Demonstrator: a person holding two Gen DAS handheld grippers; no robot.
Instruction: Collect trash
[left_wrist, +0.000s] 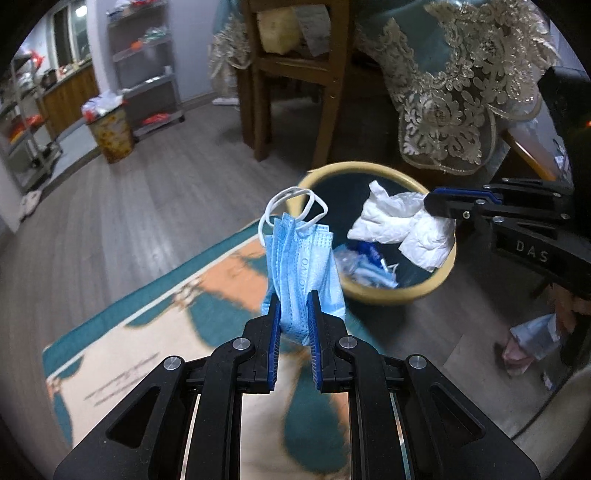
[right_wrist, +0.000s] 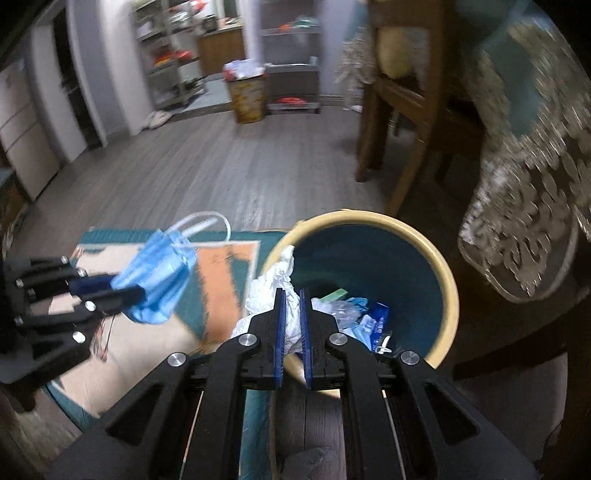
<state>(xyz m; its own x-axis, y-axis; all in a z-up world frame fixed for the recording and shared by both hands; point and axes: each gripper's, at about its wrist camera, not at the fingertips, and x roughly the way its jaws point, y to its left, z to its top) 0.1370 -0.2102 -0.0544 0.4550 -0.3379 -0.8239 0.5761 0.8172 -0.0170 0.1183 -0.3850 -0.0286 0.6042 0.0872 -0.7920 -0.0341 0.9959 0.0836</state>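
Here two grippers' jaws pinch one face mask and one crumpled tissue by one bin.

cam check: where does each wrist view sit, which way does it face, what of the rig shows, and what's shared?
Left wrist: on the left gripper, facing down-forward at the trash bin; own fingers clamp a blue mask; right gripper enters at the right edge.
Right wrist: on the right gripper, over the bin, clamping white tissue.
Shared: bin, mask, tissue, rug, both grippers.

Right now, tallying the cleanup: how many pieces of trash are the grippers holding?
2: a blue face mask in the left gripper, and crumpled white tissue in the right gripper over the bin.
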